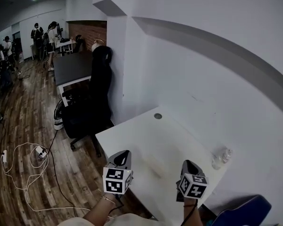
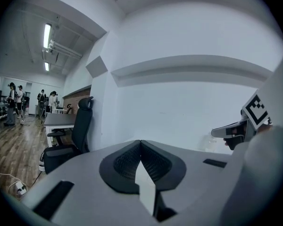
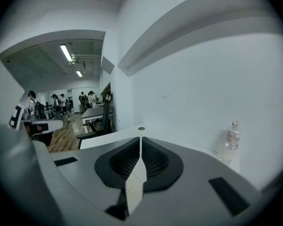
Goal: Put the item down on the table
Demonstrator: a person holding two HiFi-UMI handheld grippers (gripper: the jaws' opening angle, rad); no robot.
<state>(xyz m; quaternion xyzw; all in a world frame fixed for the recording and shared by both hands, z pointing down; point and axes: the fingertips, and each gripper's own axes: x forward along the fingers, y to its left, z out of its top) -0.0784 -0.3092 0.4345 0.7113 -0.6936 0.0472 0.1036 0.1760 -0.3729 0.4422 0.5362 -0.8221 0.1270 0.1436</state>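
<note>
A small clear plastic bottle (image 1: 221,157) stands upright on the white table (image 1: 146,145) near its right edge, close to the wall. Both grippers hover over the table's near edge, apart from the bottle. My left gripper (image 1: 124,154) is shut with nothing between its fingers; in the left gripper view its jaws (image 2: 140,144) meet in a thin line. My right gripper (image 1: 188,164) is also shut and empty, its jaws (image 3: 140,140) closed together. The right gripper view shows the bottle (image 3: 230,142) ahead and to the right, on the table (image 3: 118,135).
A round cable hole (image 1: 158,116) sits at the table's far corner. A white wall runs along the table's right side. A black office chair (image 1: 92,102) stands to the left, a blue seat (image 1: 240,211) at lower right. Cables (image 1: 28,168) lie on the wood floor. People stand far off.
</note>
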